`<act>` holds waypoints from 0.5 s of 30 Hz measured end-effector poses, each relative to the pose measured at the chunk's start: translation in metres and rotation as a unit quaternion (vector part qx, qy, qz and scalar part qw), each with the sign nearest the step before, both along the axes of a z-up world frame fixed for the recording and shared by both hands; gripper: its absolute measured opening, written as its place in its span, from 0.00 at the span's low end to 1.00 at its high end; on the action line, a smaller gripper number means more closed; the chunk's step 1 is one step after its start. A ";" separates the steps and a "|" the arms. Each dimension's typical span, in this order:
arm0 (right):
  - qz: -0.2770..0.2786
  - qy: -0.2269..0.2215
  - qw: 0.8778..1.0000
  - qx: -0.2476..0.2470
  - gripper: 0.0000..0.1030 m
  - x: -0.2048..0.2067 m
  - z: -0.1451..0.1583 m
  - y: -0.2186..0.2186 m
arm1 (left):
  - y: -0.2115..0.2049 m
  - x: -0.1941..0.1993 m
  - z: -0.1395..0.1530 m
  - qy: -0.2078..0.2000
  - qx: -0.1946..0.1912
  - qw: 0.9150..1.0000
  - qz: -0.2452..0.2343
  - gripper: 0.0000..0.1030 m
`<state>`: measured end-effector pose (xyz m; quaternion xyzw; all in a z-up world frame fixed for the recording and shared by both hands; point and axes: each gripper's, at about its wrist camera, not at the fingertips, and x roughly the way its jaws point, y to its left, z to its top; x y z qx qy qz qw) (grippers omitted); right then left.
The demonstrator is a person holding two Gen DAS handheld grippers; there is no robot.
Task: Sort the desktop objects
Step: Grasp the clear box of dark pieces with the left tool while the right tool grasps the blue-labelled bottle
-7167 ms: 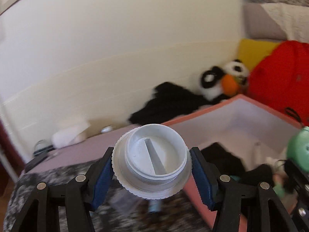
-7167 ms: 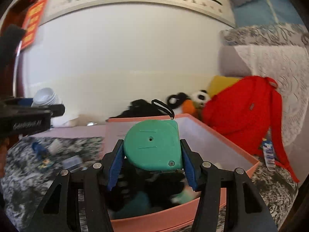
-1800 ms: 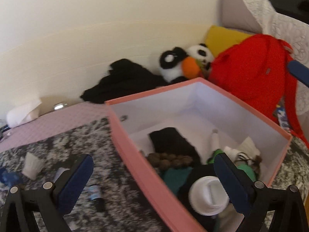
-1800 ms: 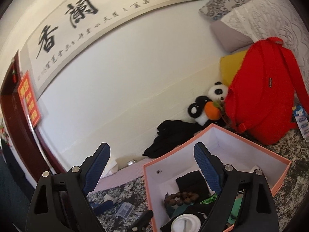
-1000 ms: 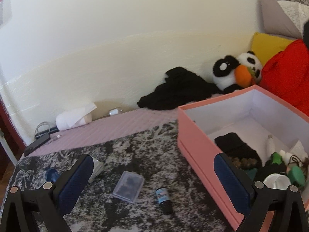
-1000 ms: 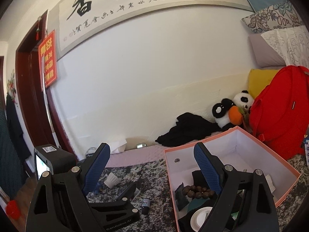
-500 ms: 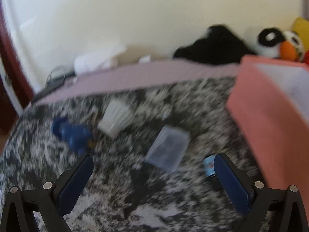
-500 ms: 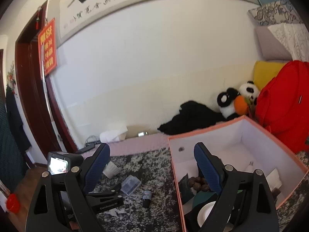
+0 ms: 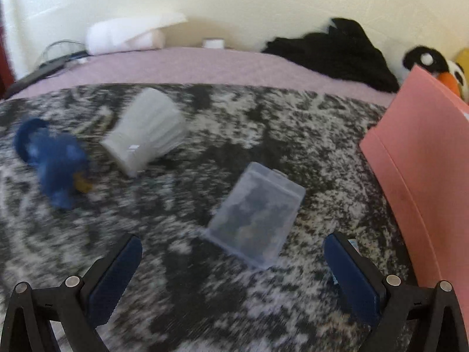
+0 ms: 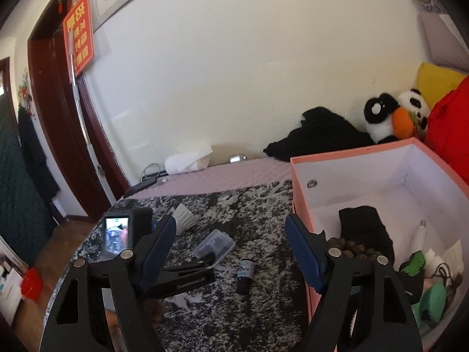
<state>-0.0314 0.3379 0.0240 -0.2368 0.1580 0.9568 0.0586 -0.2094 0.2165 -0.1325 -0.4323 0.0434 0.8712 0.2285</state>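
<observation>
My left gripper (image 9: 231,267) is open and empty, low over the black-and-white mat, with a clear plastic case (image 9: 256,214) just ahead between its fingers. A white ribbed cup (image 9: 145,130) lies on its side and a blue toy (image 9: 54,155) sits to the left. A small dark bottle with a blue label (image 10: 245,272) lies next to the right finger. My right gripper (image 10: 231,249) is open and empty, held high, looking down on the mat and the pink box (image 10: 351,154). The box holds a green tape measure (image 10: 433,296), black cloth and brown beads.
The pink box wall (image 9: 425,146) stands close on the right in the left wrist view. Black clothing (image 9: 337,52), a panda plush (image 10: 390,114), a tissue pack (image 9: 129,33) and a phone with cables (image 10: 143,184) lie along the back wall. A red backpack (image 10: 451,123) is far right.
My left gripper has swung left away from the box and dropped down toward the clear case. The right gripper has tilted downward a little. Both stay open and empty.
</observation>
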 end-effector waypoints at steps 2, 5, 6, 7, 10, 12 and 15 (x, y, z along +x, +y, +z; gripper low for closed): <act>0.000 -0.005 1.000 -0.009 0.77 -0.004 -0.005 0.003 | 0.007 -0.007 -0.013 -0.003 -0.013 1.000 0.004 1.00; 0.003 -0.009 1.000 -0.016 0.77 -0.009 -0.010 0.005 | 0.013 -0.015 -0.031 -0.005 -0.025 1.000 0.010 1.00; 0.004 -0.009 1.000 -0.015 0.77 -0.010 -0.010 0.005 | 0.015 -0.015 -0.032 0.003 -0.028 1.000 0.010 0.99; 0.006 -0.009 1.000 -0.013 0.77 -0.011 -0.011 0.005 | 0.014 -0.014 -0.030 0.008 -0.019 1.000 0.007 0.92; 0.010 -0.010 1.000 -0.009 0.77 -0.015 -0.013 0.002 | 0.006 -0.013 -0.022 0.015 0.013 1.000 -0.004 0.53; 0.013 -0.013 1.000 -0.006 0.77 -0.017 -0.015 -0.001 | -0.006 -0.013 -0.018 0.011 0.036 0.999 -0.011 0.52; 0.020 -0.020 1.000 -0.001 0.77 -0.022 -0.019 -0.008 | -0.029 -0.009 -0.007 0.023 0.021 0.999 -0.006 0.52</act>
